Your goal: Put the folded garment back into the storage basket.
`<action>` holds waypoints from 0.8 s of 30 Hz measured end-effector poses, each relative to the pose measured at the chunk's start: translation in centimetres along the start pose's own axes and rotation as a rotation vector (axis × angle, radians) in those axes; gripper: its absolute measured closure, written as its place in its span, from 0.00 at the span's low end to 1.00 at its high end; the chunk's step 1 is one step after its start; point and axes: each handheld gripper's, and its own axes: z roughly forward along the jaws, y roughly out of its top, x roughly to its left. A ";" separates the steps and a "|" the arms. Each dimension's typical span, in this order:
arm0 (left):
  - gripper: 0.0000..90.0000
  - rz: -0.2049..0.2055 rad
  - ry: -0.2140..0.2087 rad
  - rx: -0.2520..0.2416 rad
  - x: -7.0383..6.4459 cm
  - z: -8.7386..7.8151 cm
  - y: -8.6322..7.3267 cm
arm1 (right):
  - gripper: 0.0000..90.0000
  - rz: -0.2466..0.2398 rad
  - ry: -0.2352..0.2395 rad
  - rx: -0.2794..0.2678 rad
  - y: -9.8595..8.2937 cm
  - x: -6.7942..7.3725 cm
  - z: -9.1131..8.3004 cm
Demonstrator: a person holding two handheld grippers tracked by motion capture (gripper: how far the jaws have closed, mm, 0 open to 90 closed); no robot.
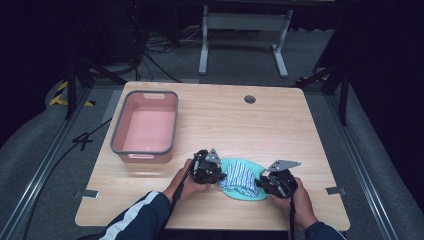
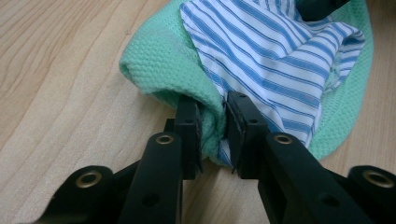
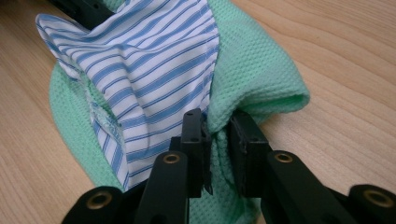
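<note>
wooden table [image 1: 280, 125], pink bin [image 1: 145, 125] well left of cloths [image 1: 242, 178], nothing between

The high view looks forward and down from above the person's side onto the whole table [image 1: 280, 125], from well back. The left gripper view rides low on the left tongs [image 2: 214, 126], very near the green cloth [image 2: 159, 60] and the striped cloth [image 2: 275, 56], looking along the jaws. The right gripper view sits likewise on the right tongs [image 3: 217, 135], facing the opposite way. All three views share that cloth bundle and the wood around it.
</note>
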 end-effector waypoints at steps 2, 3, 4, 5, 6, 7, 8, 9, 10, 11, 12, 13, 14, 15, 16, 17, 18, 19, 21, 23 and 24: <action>0.88 -0.004 -0.004 -0.008 0.0 0.1 0.0 | 0.89 0.000 -0.003 -0.001 -0.1 0.0 0.0; 0.88 -0.004 0.001 0.003 -0.1 0.0 0.0 | 0.91 -0.001 -0.005 -0.003 -0.1 0.0 0.0; 0.89 -0.004 0.003 0.006 -0.2 0.0 0.1 | 0.92 0.001 -0.008 -0.008 0.0 0.0 -0.1; 0.89 -0.002 0.003 0.006 -0.2 0.0 0.1 | 0.93 -0.004 -0.011 -0.010 0.0 0.0 -0.1; 0.90 0.009 0.010 0.011 -0.3 0.0 0.1 | 0.93 -0.004 -0.015 -0.011 0.0 0.1 -0.2; 0.90 0.010 0.015 0.020 -0.4 -0.1 0.2 | 0.93 -0.007 -0.019 -0.010 0.1 0.1 -0.2; 0.90 0.016 0.011 0.018 -0.4 0.0 0.3 | 0.93 -0.007 -0.019 -0.010 0.1 0.0 -0.3; 0.90 0.031 0.013 0.034 -0.5 -0.2 0.5 | 0.93 -0.007 -0.019 -0.012 0.2 0.0 -0.4; 0.90 0.031 0.013 0.034 -0.5 -0.2 0.5 | 0.93 -0.007 -0.019 -0.012 0.2 0.0 -0.4; 0.91 0.046 0.016 0.043 -0.5 -0.2 0.6 | 0.94 -0.007 -0.017 -0.018 0.3 -0.2 -0.6; 0.91 0.046 0.016 0.043 -0.5 -0.2 0.6 | 0.94 -0.007 -0.017 -0.018 0.3 -0.2 -0.6; 0.91 0.045 0.018 0.042 -0.6 -0.4 0.8 | 0.94 -0.001 -0.017 -0.023 0.4 -0.2 -0.7; 0.91 0.045 0.018 0.042 -0.6 -0.4 0.8 | 0.94 -0.001 -0.017 -0.023 0.4 -0.2 -0.7; 0.91 0.049 0.021 0.045 -0.6 -0.5 1.0 | 0.94 -0.001 -0.017 -0.025 0.5 -0.2 -0.8; 0.91 0.049 0.024 0.046 -0.6 -0.7 1.1 | 0.94 -0.001 -0.019 -0.026 0.6 -0.2 -0.9; 0.91 0.046 0.024 0.039 -0.6 -0.8 1.2 | 0.94 -0.003 -0.019 -0.031 0.8 -0.2 -1.1; 0.91 0.053 0.029 0.038 -0.5 -1.0 1.3 | 0.94 -0.007 -0.021 -0.035 1.0 -0.2 -1.2; 0.91 0.049 0.024 0.035 -0.5 -1.1 1.5 | 0.94 -0.004 -0.021 -0.037 1.1 -0.3 -1.4; 0.91 0.057 0.031 0.033 -0.4 -1.3 1.7 | 0.94 -0.001 -0.017 -0.050 1.4 -0.4 -1.7; 0.91 0.060 0.035 0.033 -0.3 -1.6 2.0 | 0.94 0.002 -0.015 -0.055 1.7 -0.5 -2.0; 0.91 0.064 0.039 0.037 -0.3 -1.8 2.1 | 0.94 -0.001 -0.017 -0.056 1.9 -0.5 -2.0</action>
